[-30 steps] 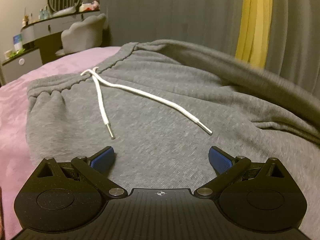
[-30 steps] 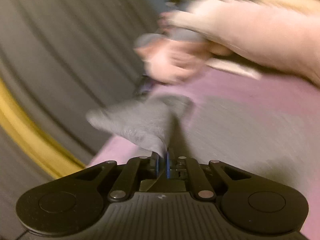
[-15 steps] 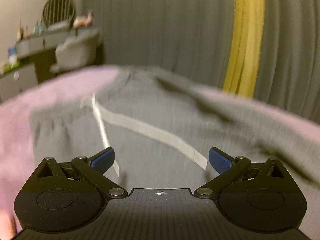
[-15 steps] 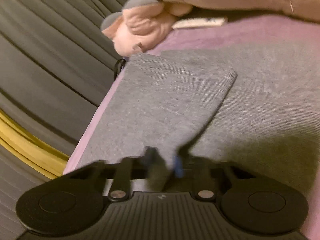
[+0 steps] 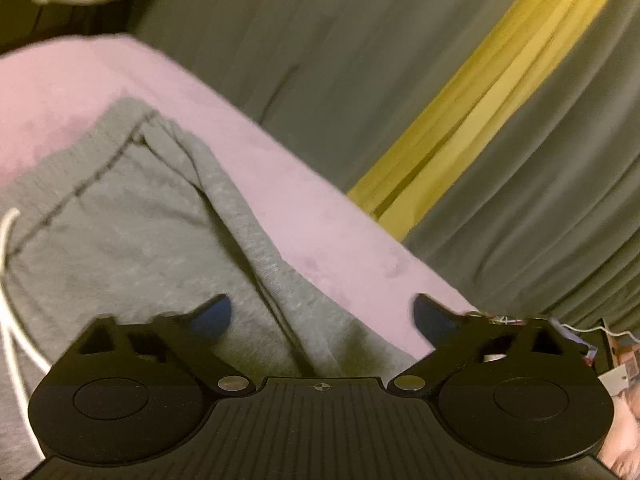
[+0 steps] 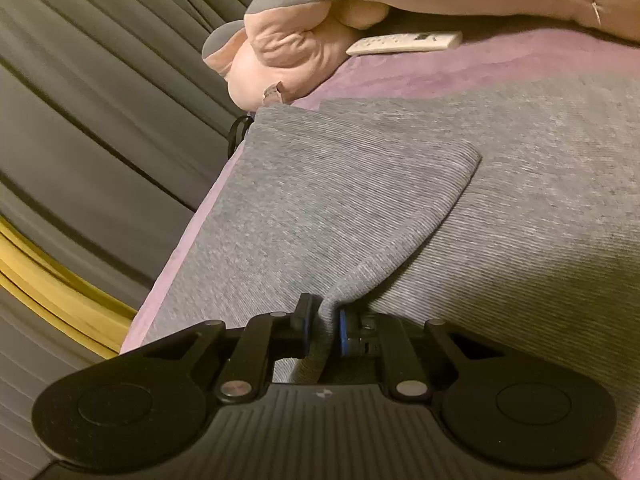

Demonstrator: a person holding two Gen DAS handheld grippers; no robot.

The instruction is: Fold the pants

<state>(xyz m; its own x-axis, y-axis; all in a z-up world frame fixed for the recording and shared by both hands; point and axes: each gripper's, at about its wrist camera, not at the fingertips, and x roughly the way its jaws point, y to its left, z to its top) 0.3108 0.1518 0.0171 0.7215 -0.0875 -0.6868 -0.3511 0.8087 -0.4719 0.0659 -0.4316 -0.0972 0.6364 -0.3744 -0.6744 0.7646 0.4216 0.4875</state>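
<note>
Right claw [image 6: 323, 322] clamped on grey pants [image 6: 400, 208] fold; left claw [image 5: 322, 316] apart; no legible writing.

We can read no words, numbers or brand names in either view. The white remote control [image 6: 404, 43] lying on the pink bedcover [image 6: 460, 68] carries small dark markings, but they are too small and blurred for us to make out. The only signs we find are a small crosshair mark on the body of the left gripper [image 5: 322, 316] and a small pale emblem on the body of the right gripper [image 6: 323, 322].
</note>
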